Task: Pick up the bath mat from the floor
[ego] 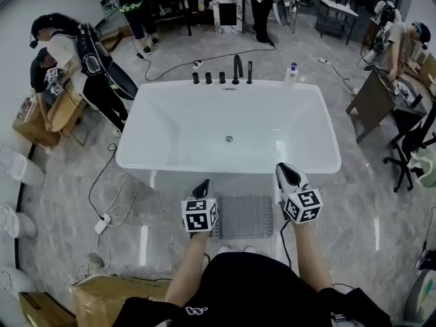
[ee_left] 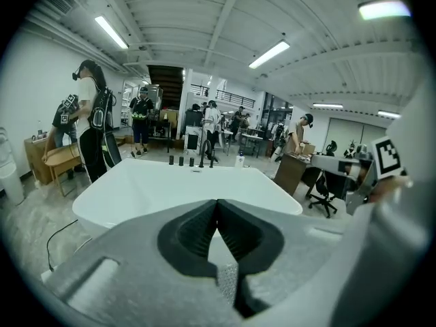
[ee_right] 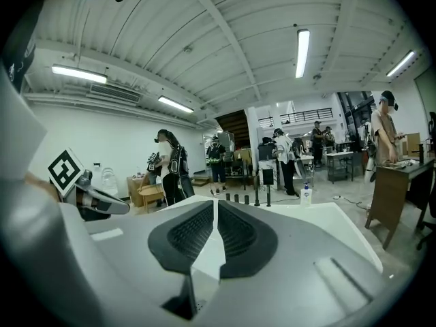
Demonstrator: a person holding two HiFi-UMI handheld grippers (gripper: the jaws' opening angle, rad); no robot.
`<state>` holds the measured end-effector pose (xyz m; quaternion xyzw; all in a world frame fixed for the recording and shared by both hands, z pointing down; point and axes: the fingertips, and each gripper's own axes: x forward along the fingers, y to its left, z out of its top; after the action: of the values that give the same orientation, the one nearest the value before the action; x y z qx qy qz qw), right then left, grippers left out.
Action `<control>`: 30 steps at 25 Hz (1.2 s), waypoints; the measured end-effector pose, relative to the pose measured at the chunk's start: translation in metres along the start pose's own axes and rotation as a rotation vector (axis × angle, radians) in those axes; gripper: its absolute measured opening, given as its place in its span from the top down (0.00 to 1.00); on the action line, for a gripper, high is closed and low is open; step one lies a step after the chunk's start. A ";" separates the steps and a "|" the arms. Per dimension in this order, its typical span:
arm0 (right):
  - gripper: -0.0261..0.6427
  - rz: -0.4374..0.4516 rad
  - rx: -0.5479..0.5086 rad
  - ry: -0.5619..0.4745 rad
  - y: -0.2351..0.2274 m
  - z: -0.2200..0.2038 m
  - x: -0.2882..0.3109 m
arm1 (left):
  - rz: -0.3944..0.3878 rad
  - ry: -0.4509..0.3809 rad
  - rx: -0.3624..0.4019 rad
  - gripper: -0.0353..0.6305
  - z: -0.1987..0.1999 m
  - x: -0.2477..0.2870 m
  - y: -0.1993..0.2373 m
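A grey, bumpy bath mat (ego: 245,216) lies flat on the marble floor right in front of the white bathtub (ego: 170,167). My left gripper (ego: 202,184) hovers over the mat's left edge, and my right gripper (ego: 286,169) is above its right edge, near the tub's rim. Both point toward the tub and are shut with nothing between their jaws. In the left gripper view the closed left gripper (ee_left: 218,203) has a sliver of mat (ee_left: 228,281) showing below it. The right gripper view shows the closed right gripper (ee_right: 215,203) against the tub (ee_right: 320,216).
Black faucet fittings (ego: 236,70) and a bottle (ego: 291,72) stand on the tub's far rim. A power strip with cables (ego: 102,225) lies at left and a cardboard box (ego: 112,298) at lower left. Several people stand behind the tub, and a desk (ego: 381,101) is at right.
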<state>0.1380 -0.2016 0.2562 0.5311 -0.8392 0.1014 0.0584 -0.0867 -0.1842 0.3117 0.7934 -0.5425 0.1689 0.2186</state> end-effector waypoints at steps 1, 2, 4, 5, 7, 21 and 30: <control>0.92 0.002 0.002 0.002 0.000 -0.001 0.001 | 0.002 -0.001 0.000 0.95 0.000 -0.001 0.001; 0.92 0.006 0.004 0.002 0.002 -0.003 0.003 | 0.004 -0.003 0.002 0.95 0.000 -0.003 0.001; 0.92 0.021 0.006 0.002 0.007 -0.005 0.006 | 0.007 -0.007 0.011 0.95 0.001 -0.006 0.001; 0.92 0.031 0.006 0.003 0.010 -0.006 0.009 | 0.008 -0.007 0.015 0.95 0.001 -0.006 0.002; 0.92 0.052 0.011 0.011 0.020 -0.011 0.014 | 0.008 -0.002 0.017 0.95 0.000 -0.006 0.005; 0.91 0.086 0.091 0.173 0.045 -0.082 0.016 | -0.016 0.165 0.011 0.95 -0.064 0.006 0.020; 0.90 0.033 0.144 0.274 0.032 -0.136 -0.007 | -0.090 0.307 0.060 0.95 -0.119 0.020 0.011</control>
<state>0.1107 -0.1504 0.3833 0.5012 -0.8226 0.2337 0.1326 -0.0940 -0.1403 0.4248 0.7879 -0.4613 0.2945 0.2824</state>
